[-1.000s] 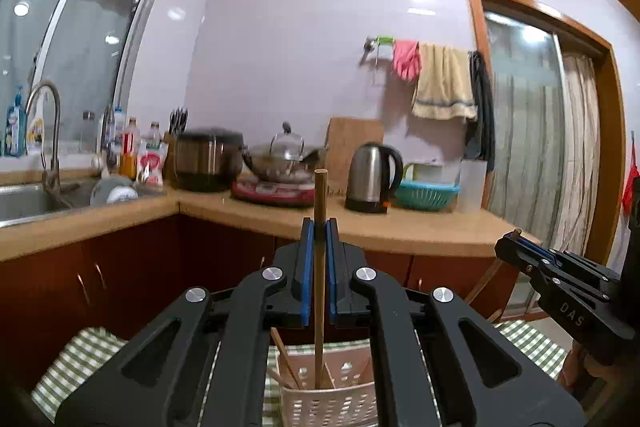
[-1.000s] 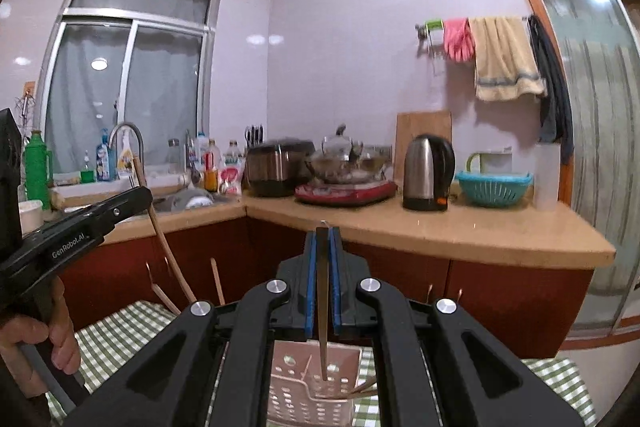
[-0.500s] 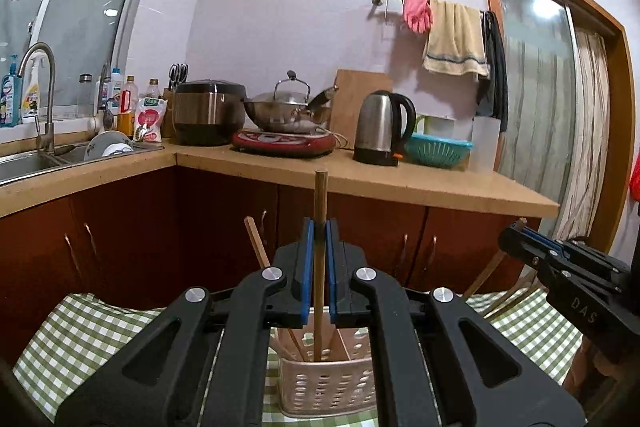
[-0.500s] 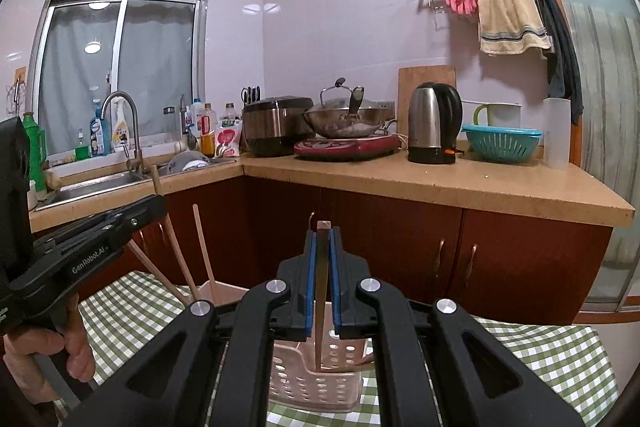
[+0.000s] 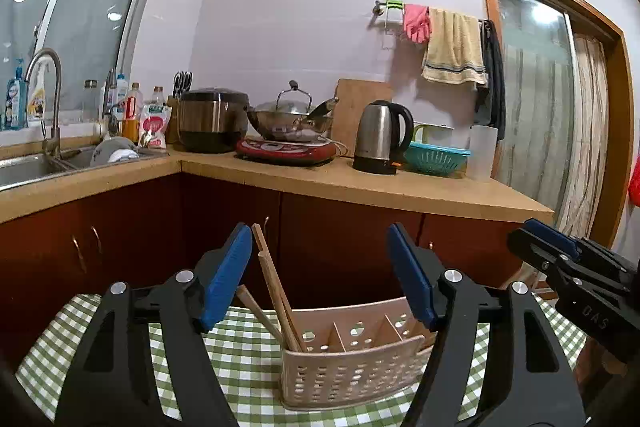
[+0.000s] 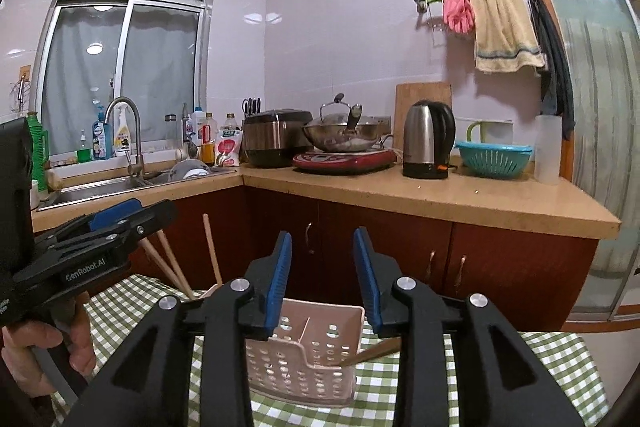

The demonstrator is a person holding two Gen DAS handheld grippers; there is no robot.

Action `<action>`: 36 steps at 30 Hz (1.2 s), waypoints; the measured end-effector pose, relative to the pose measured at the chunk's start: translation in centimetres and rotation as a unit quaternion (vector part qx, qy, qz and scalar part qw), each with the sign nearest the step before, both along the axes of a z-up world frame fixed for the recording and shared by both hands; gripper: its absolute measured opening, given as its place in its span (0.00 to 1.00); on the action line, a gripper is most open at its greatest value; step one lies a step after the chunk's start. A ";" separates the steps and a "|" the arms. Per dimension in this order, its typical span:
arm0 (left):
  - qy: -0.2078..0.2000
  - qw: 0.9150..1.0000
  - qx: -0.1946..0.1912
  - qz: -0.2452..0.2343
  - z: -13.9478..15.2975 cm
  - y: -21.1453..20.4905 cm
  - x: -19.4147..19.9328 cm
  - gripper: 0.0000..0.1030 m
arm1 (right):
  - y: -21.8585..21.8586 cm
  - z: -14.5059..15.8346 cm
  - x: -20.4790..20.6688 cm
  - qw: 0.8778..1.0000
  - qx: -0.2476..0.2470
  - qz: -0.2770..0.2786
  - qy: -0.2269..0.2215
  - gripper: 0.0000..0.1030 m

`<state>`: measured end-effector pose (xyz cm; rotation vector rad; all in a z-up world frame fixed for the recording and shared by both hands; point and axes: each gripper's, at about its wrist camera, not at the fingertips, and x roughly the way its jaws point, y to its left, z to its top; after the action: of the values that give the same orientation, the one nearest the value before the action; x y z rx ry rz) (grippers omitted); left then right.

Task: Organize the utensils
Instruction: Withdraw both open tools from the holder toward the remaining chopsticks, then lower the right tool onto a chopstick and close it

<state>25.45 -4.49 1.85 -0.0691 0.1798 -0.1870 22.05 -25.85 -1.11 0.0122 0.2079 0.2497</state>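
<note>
A pale pink perforated utensil basket [image 5: 352,367] stands on the green checked tablecloth [image 5: 240,351]. Several wooden chopsticks [image 5: 276,291] lean left out of its left compartment. My left gripper [image 5: 320,275] hangs just above the basket with its jaws opening wide; the chopsticks rise near the left pad and neither pad presses on them. In the right wrist view, my right gripper [image 6: 323,279] hovers over the same basket [image 6: 304,355], jaws opening, nothing gripped. A chopstick [image 6: 372,351] pokes out at the basket's right end. Each gripper shows in the other's view: right gripper [image 5: 524,239], left gripper [image 6: 160,217].
A person's hand [image 6: 40,347] holds the left gripper's handle. Behind the table run dark red cabinets and a wooden counter [image 5: 400,187] with a kettle [image 5: 380,137], wok [image 5: 290,123], rice cooker [image 5: 210,125], teal colander [image 5: 436,157] and a sink [image 5: 24,169].
Both grippers were shut on one upright chopstick each; both have sunk toward the basket and opened. The chopsticks have left the jaws and now rest in the basket.
</note>
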 end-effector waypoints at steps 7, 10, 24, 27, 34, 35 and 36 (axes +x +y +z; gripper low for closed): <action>-0.003 1.000 0.011 0.000 0.0 0.1 -4.8 0.72 | -1.5 -0.4 -4.5 1.000 -0.003 -0.009 0.006 0.32; 0.011 1.000 0.018 0.000 -1.2 0.2 -6.7 0.73 | -2.1 -1.3 -6.2 1.000 0.000 -0.013 0.018 0.32; 0.091 0.995 0.035 0.018 -8.6 2.0 -13.9 0.73 | -4.2 -8.6 -14.2 0.997 -0.018 -0.043 0.067 0.32; 0.107 0.993 0.037 0.019 -10.0 2.3 -15.2 0.72 | -4.4 -10.2 -15.4 0.996 -0.016 -0.043 0.081 0.32; 0.137 0.989 0.049 0.020 -13.1 2.5 -17.6 0.71 | -4.5 -14.7 -18.0 0.992 -0.024 -0.028 0.123 0.32; 0.139 0.989 0.050 0.021 -13.5 2.5 -17.8 0.71 | -4.6 -15.2 -18.3 0.991 -0.026 -0.027 0.127 0.32; 0.144 0.988 0.050 0.021 -13.9 2.6 -18.1 0.71 | -4.6 -15.8 -18.5 0.991 -0.025 -0.027 0.132 0.32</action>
<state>7.37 -1.85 -12.08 -0.0006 0.4742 -0.1242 3.52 -30.49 -16.89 0.0006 0.4773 0.1891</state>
